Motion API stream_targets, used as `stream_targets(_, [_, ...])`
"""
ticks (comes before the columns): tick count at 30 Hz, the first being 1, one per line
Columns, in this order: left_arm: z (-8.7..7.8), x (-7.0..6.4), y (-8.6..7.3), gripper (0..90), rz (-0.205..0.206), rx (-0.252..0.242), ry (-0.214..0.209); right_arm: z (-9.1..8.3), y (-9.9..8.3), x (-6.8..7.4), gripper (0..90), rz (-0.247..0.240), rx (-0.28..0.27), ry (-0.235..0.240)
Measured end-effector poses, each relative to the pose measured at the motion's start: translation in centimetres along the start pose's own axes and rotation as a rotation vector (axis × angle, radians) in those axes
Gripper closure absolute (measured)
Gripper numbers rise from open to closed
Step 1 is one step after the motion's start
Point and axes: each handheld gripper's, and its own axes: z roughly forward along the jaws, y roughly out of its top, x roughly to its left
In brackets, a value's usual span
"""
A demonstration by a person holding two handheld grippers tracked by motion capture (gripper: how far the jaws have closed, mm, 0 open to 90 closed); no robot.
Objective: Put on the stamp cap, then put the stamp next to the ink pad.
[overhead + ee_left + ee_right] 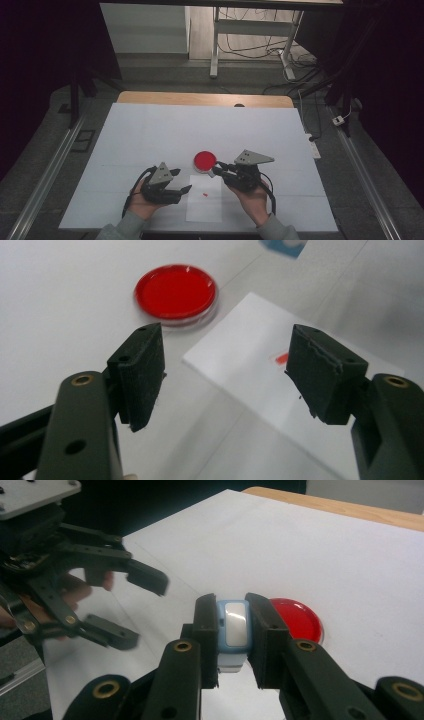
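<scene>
A round red dish (205,160) lies on the white table cover (150,135). Just in front of it is a white sheet (205,202) with a tiny red piece (205,194) on it. My right gripper (217,169) hovers beside the dish, shut on a small light-blue and white block (235,629); the red dish (296,620) lies right behind its jaws. My left gripper (181,181) is open at the sheet's left edge, holding nothing. In the left gripper view, the dish (175,291), sheet (240,350) and red piece (281,358) lie ahead of the open jaws.
The table's wooden back edge (205,99) shows beyond the white cover. Behind it are a desk frame (215,45) and loose cables (300,62) on the floor. Metal rails (47,170) run along both sides of the table.
</scene>
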Motion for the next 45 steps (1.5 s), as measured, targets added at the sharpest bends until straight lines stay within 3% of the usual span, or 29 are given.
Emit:
stream_targets(9, [-2.7, 1.5, -2.1, 32.5, -0.040, 0.004, 0.026, -0.3, 0.1, -0.4, 75.3, -0.012, -0.003, 0.002])
stream_targets(22, [-4.9, 2.3, -4.4, 33.0, -0.073, 0.012, 0.056, -0.5, 0.0, -0.9, 75.2, -0.026, -0.006, -0.004])
stream_targets(35, [-5.0, 2.6, -4.9, 33.0, -0.080, 0.026, 0.060, -0.7, 0.1, -1.3, 75.2, -0.038, -0.008, -0.027])
stream_targets(45, [-4.9, 2.6, -4.9, 33.0, -0.080, 0.029, 0.058, -0.7, 0.2, -2.6, 75.2, -0.041, -0.002, -0.076])
